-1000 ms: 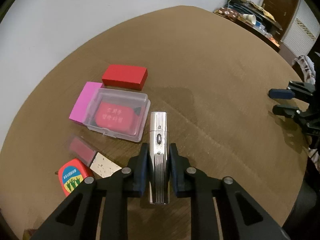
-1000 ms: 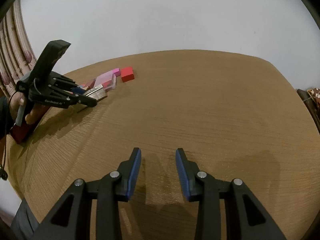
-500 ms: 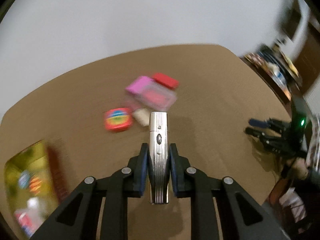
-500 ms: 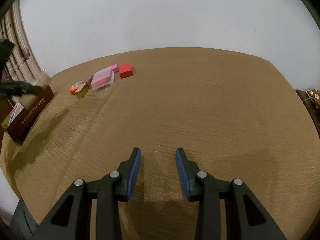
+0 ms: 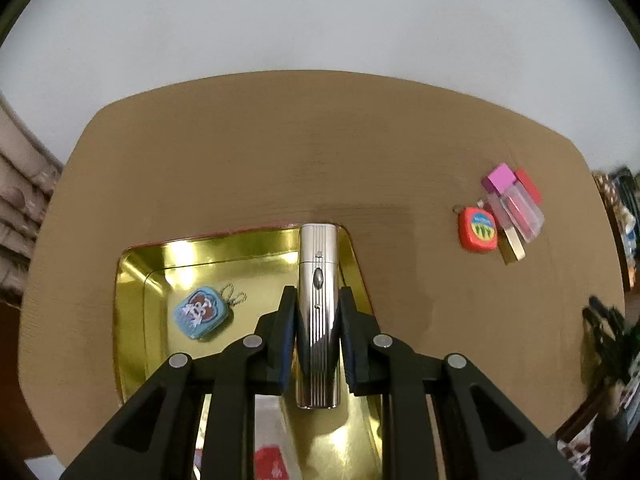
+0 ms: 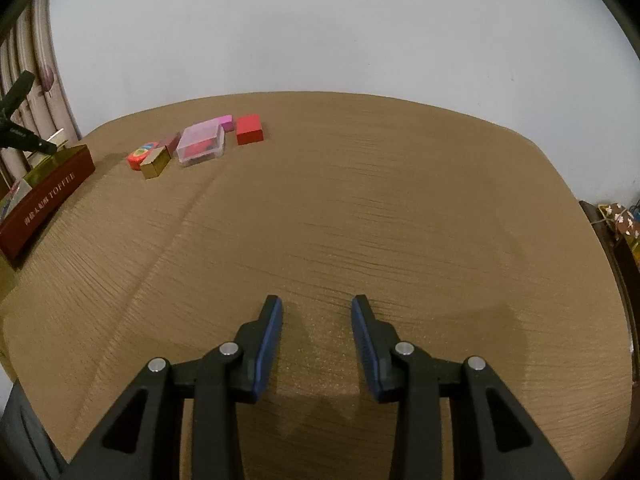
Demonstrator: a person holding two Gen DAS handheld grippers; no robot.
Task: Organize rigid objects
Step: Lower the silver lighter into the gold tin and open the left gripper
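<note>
Left gripper point(image 5: 318, 312): the blue-padded jaws are closed tight on a ribbed silver case point(image 5: 319, 312), gripped at mid-length with its long axis along the fingers, and held above the right half of a gold-lined tin point(image 5: 132, 280). Right gripper point(image 6: 317, 336): jaws parted by a narrow gap, nothing between them, poised over bare brown tabletop point(image 6: 360, 200). The tin holds a blue square tape measure point(image 5: 201, 313) with a keyring loop beside it; red and white items at its near end are mostly hidden by the gripper and cannot be identified. In the right wrist view the same tin appears at the table's left edge as a dark red box lettered "TOFFEE" point(image 6: 48, 196). Still on the table, well apart from the tin, lies a cluster: an orange tape measure point(image 5: 478, 229), a gold block point(image 5: 512, 246), a clear plastic box point(image 5: 520, 212) with red contents, a pink box point(image 5: 500, 178) and a red box point(image 5: 529, 186). Compared with one second earlier, the left gripper has carried the silver case from beside that cluster to above the tin; the right gripper is nearly unmoved, its gap unchanged.
</note>
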